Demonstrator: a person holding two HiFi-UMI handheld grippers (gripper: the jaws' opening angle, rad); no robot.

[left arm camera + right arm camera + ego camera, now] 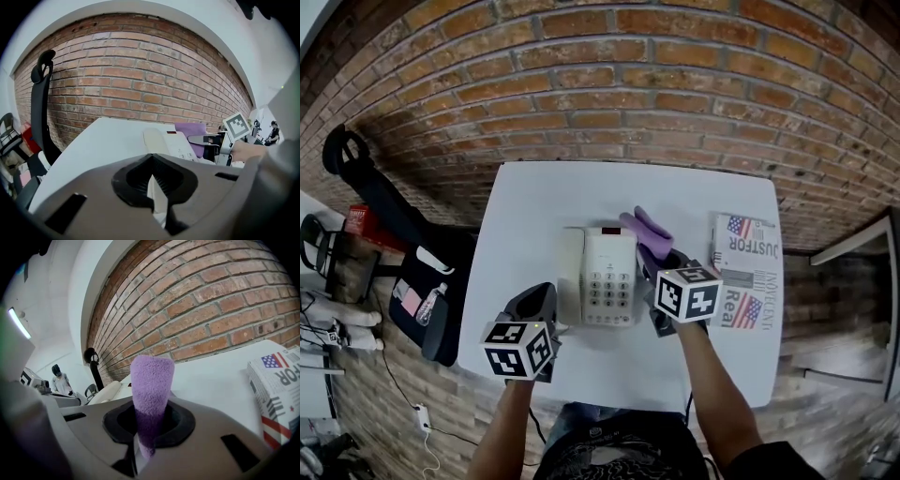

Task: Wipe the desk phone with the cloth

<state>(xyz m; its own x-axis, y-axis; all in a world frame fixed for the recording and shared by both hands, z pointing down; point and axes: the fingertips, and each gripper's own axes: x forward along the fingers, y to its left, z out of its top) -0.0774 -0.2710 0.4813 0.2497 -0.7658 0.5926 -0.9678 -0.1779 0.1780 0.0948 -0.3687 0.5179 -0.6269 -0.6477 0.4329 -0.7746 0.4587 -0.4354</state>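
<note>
**Inspection: phone station, cloth held at the set's right rear**

Surface: a white tabletop, set against a red brick wall. The desk phone sits on it, handset in the cradle on the set's left side and keypad facing up. A folded newspaper with flag print lies flat to the right of the phone, apart from it.

Room: a black office chair stands off the surface well to the left of the phone, with a dark bag on the floor beside it. The floor near the phone's side of the room is also brick-patterned.

Right gripper: jaws clamped on the purple cloth. The cloth stands up out of the jaws as a folded roll and hangs over the phone's right rear corner. Whether it touches the casing cannot be determined.

Left gripper: positioned just beside the phone's front left corner, by the near end of the handset. Its jaws are drawn together, with only a thin pale slit between them and nothing identifiable gripped.
</note>
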